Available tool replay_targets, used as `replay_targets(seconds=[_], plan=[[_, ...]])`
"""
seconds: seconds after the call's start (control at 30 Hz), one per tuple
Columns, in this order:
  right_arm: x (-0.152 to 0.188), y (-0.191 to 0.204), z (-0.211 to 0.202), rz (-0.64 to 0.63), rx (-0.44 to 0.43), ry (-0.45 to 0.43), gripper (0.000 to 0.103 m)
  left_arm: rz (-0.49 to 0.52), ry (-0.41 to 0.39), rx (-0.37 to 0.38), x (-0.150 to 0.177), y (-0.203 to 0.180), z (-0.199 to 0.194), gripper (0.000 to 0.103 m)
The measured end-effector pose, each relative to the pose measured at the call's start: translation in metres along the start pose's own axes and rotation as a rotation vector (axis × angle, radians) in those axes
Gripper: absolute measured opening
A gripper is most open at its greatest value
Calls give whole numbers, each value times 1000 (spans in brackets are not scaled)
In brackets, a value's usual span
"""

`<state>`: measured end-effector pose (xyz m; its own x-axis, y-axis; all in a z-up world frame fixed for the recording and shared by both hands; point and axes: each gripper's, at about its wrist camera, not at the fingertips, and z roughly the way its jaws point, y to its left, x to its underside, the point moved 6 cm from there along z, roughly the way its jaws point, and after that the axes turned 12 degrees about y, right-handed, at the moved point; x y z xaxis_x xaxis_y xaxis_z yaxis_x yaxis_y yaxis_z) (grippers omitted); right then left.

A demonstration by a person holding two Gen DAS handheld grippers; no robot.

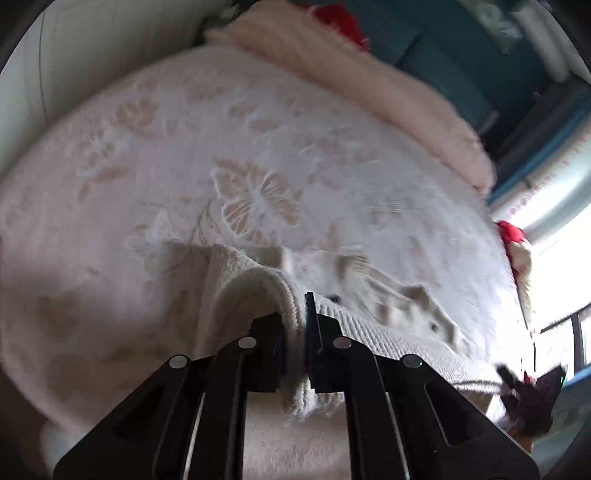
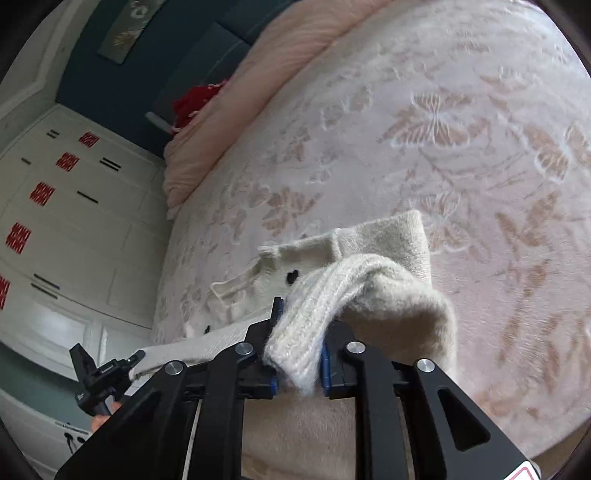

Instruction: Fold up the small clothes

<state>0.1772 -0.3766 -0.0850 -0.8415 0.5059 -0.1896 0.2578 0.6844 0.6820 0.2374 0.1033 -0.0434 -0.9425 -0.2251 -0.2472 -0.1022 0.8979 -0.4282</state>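
Note:
A small cream knitted sweater lies on the bed, partly lifted. My left gripper is shut on its ribbed edge, which folds up between the jaws. In the right wrist view my right gripper is shut on another ribbed edge of the sweater, holding it raised above the bed. Small black marks show on the sweater's flat part. The left gripper also shows in the right wrist view at lower left, and the right gripper shows in the left wrist view at lower right.
The bed has a pale pink floral blanket. A folded pink quilt and something red lie at its head. White wardrobe doors with red decals stand beside the bed. A bright window is on the right.

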Motion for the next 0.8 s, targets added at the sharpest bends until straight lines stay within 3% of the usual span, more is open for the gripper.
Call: replay_targets(seconds=[0.07,0.17,0.2,0.23,0.3,0.33,0.4,0.53,0.7,0.77,0.8], plan=[[-10,-12,26,28,101,9,19,-36,28,-18,-7,13,35,10],[-15,-4,15,21,61,-49,25,-10,-15,-18,-13,18,37,18],[-14,0,4,3,49,-77,34,-1,-41,-17,-13,19,29,30],[-14,3,-8,-17,51,-116,49,11,-88,-26,-12,23,15,52],[-14,7,-36,-57,58,-219,70,40,-186,-33,-18,21,-6,74],[-14,7,-46,-68,71,-258,73,56,-216,-37,-18,21,-17,81],[-14,5,-55,-106,140,-270,74,103,-218,-37,-17,26,-25,81],[-14,-2,-26,-178,285,-183,74,175,-96,-67,-20,21,8,81],[-26,-16,15,-191,386,-115,74,147,32,-10,-24,8,52,80],[-27,-19,30,-179,361,-77,69,159,87,24,-25,1,67,58],[-27,-17,35,-179,339,-64,44,156,124,-5,-25,1,75,27]])
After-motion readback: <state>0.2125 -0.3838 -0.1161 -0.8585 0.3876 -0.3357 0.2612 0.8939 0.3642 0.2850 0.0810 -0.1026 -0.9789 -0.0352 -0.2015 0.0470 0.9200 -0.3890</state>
